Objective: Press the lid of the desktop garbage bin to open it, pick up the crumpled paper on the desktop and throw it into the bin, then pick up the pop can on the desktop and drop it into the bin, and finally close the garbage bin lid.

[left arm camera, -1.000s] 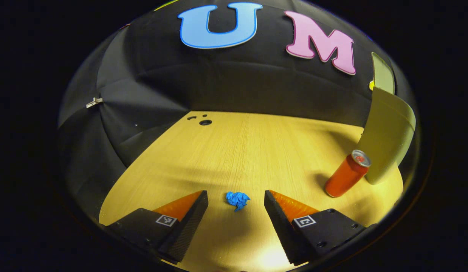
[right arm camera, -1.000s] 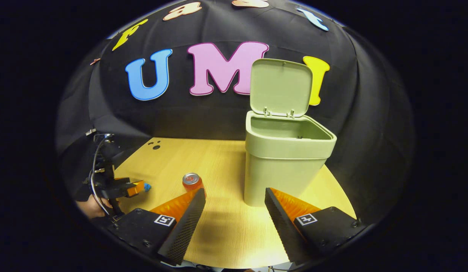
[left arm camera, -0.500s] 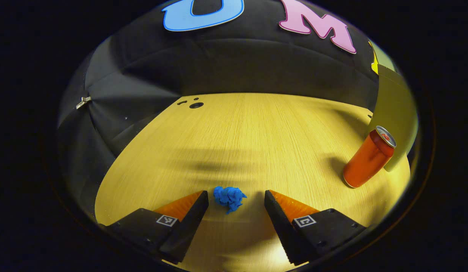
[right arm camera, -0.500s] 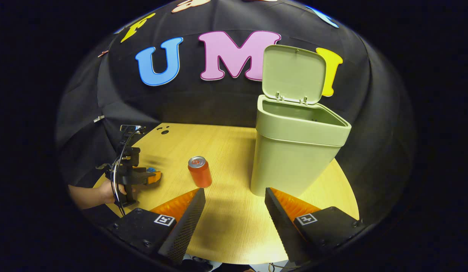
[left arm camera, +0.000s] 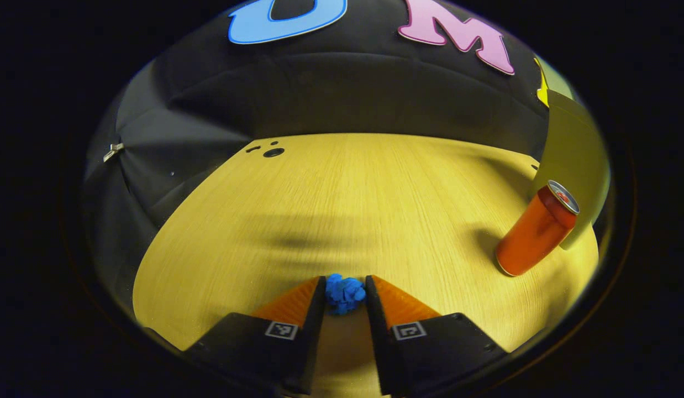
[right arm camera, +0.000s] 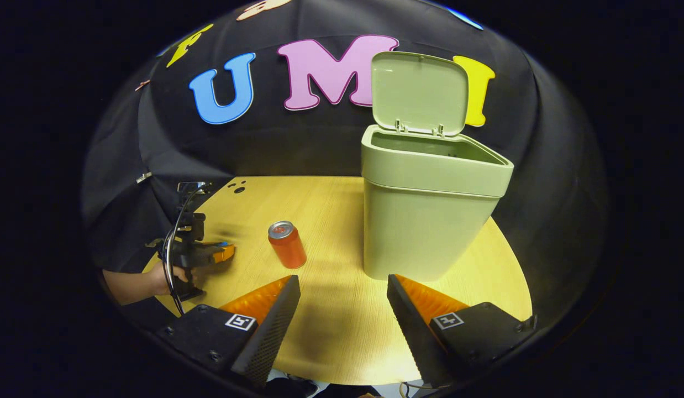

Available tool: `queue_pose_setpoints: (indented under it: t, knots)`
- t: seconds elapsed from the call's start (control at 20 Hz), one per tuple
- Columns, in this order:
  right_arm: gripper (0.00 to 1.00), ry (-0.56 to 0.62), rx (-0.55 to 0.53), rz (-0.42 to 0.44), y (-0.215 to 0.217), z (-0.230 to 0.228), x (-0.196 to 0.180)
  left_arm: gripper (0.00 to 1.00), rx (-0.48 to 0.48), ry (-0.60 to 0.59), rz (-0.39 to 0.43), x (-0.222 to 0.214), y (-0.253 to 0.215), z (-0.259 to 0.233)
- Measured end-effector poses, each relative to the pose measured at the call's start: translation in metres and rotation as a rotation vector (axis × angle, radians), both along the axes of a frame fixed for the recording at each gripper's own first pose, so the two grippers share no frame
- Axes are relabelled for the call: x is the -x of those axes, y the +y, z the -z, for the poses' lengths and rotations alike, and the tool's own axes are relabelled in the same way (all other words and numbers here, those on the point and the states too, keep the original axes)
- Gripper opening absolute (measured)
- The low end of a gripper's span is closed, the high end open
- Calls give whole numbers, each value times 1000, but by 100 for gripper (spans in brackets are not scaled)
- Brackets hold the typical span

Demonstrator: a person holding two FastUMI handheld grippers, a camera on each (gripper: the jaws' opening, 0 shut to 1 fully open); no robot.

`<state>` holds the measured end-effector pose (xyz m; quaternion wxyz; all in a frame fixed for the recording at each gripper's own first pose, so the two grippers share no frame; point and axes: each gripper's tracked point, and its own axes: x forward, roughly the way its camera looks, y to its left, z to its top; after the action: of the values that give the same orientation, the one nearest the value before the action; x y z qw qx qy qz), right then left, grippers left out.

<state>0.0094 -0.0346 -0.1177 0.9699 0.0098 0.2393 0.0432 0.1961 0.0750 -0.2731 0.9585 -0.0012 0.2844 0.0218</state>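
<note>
A small blue crumpled paper (left arm camera: 344,293) lies on the wooden table, pinched between the fingers of my left gripper (left arm camera: 345,296), which is shut on it low at the tabletop. The right gripper view shows that left gripper (right arm camera: 223,252) at the table's left edge, held by a hand. An orange pop can (left arm camera: 535,229) (right arm camera: 287,245) stands upright left of the pale green bin (right arm camera: 425,210). The bin's lid (right arm camera: 419,91) stands raised and open. My right gripper (right arm camera: 342,301) hovers open near the table's front edge, with nothing between its fingers.
The round wooden table (right arm camera: 331,204) has small holes (right arm camera: 238,188) near its back left. A person's hand (right arm camera: 165,273) holds the left gripper, with a cable looping off it. Black cloth wall surrounds the table.
My left gripper has closed from wide open onto the blue paper. The right gripper view shifted slightly, with the bin and can holding their places.
</note>
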Motion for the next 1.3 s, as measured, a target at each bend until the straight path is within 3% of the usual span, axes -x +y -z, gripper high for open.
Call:
queue_pose_setpoints:
  t: [0.05, 0.2, 0.25, 0.3, 0.65, 0.7, 0.8, 0.85, 1.1, 1.3]
  knots:
    - [99, 1, -1, 0, -1, 1, -2, 41, -7, -1, -2, -1, -2, -1]
    - [100, -9, 14, -1, -7, 0, -5, 40, 22, -23, -2, 1, -12, -10]
    - [99, -14, 16, -2, -8, -1, -6, 32, 17, -40, -3, 1, -14, -19]
    - [99, -14, 12, -3, -9, 1, -7, 36, 8, -65, 2, 0, -16, -30]
    - [100, -67, -39, -13, -9, -12, -18, 36, -46, -232, 92, 17, -45, -137]
    - [100, -74, -46, -17, -9, -14, -20, 39, -43, -254, 105, 20, -52, -153]
    - [100, -92, -57, -24, -11, -19, -22, 36, -40, -301, 128, 25, -66, -186]
    - [100, -103, -59, -25, -13, -22, -23, 40, -30, -323, 143, 25, -75, -200]
    - [100, -164, -64, -23, -32, -39, -25, 31, 6, -440, 268, 26, -145, -276]
    - [100, -190, -70, -4, -54, -45, -26, 36, 36, -495, 390, 18, -210, -309]
